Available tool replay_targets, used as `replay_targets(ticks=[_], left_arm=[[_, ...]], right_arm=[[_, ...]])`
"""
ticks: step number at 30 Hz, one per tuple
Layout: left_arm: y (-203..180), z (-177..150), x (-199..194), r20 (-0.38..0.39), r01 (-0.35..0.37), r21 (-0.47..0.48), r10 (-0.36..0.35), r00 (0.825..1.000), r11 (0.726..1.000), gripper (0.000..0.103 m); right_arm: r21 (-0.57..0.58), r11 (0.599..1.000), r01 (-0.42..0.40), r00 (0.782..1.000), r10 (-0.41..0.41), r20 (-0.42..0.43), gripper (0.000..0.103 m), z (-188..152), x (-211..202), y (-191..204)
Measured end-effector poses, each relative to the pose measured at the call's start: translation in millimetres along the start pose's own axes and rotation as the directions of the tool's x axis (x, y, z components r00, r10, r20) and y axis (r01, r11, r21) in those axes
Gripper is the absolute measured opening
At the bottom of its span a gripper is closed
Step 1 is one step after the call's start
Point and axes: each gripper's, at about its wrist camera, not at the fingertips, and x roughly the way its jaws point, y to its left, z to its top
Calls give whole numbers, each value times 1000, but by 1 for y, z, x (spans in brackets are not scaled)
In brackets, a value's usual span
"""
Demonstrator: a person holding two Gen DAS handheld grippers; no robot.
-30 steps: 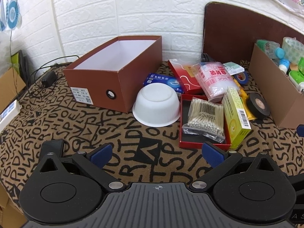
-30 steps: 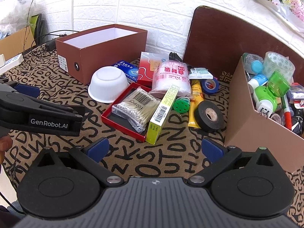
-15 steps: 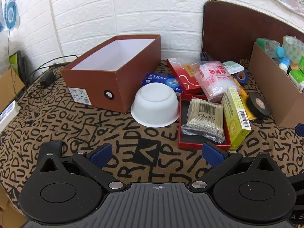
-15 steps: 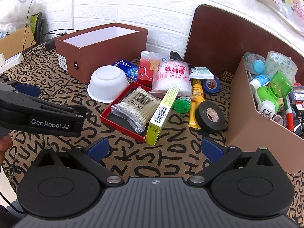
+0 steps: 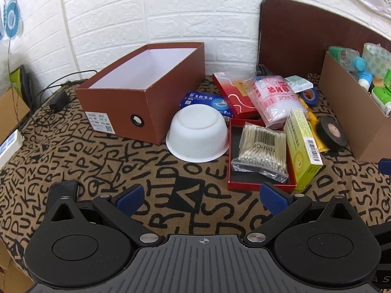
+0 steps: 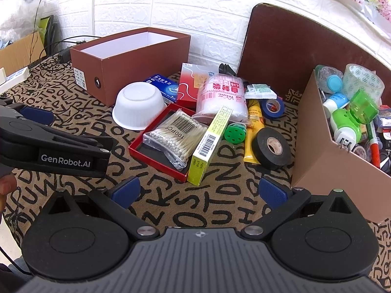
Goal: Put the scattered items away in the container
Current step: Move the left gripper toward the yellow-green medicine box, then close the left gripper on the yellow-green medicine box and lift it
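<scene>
Two claws hovered low over the desk (image 5: 73,161), each spread wide and holding nothing. The left claw (image 5: 202,195) had its blue pads (image 5: 128,199) far apart above the lettered cloth, touching no item. The right claw (image 6: 198,191) stood equally wide open and empty, its pads (image 6: 272,193) clear of everything.

Seen from the left wrist, the brown box (image 5: 146,92) sat at 11 o'clock, open-topped, its white inside showing nothing. Just beside its near corner, at 12 o'clock, lay an upturned white bowl (image 5: 198,134). At 1 o'clock a red tray (image 5: 259,184) carried a bag of cotton swabs (image 5: 262,149), with a yellow-green carton (image 5: 303,146) against the tray's right edge. Behind them were a blue packet (image 5: 205,99), a red packet (image 5: 232,92) and a pink-printed bag (image 5: 273,97). A roll of black tape (image 5: 331,133) lay at 2 o'clock, near a cardboard box (image 5: 347,112).

The right wrist view alone showed the left claw from the side at 9 o'clock, with a bit of the person's hand (image 6: 6,185) behind it. It also revealed a green round cap (image 6: 234,133) and a yellow tube (image 6: 254,131) between the carton and the black tape, a blue tape roll (image 6: 273,107), and the crowded inside of the cardboard box at 3 o'clock. The left view alone showed a black adapter (image 5: 58,101) with its cable at 10 o'clock.
</scene>
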Motion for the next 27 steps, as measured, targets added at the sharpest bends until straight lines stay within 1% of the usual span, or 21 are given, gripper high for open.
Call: replay_targets(ticks=[15, 22, 27], left_arm=[[1, 2, 13, -34, 2, 2, -2, 999, 1000, 103], [-2, 4, 25, -46, 32, -7, -32, 998, 999, 103], [-5, 9, 35, -43, 66, 4, -66, 997, 998, 103]], right_arm=[[4, 1000, -12, 1000, 12, -23, 103, 1, 12, -1], [19, 1000, 2, 1000, -2, -6, 103, 1, 26, -6], [6, 999, 41, 999, -41, 16, 103, 2, 41, -9]])
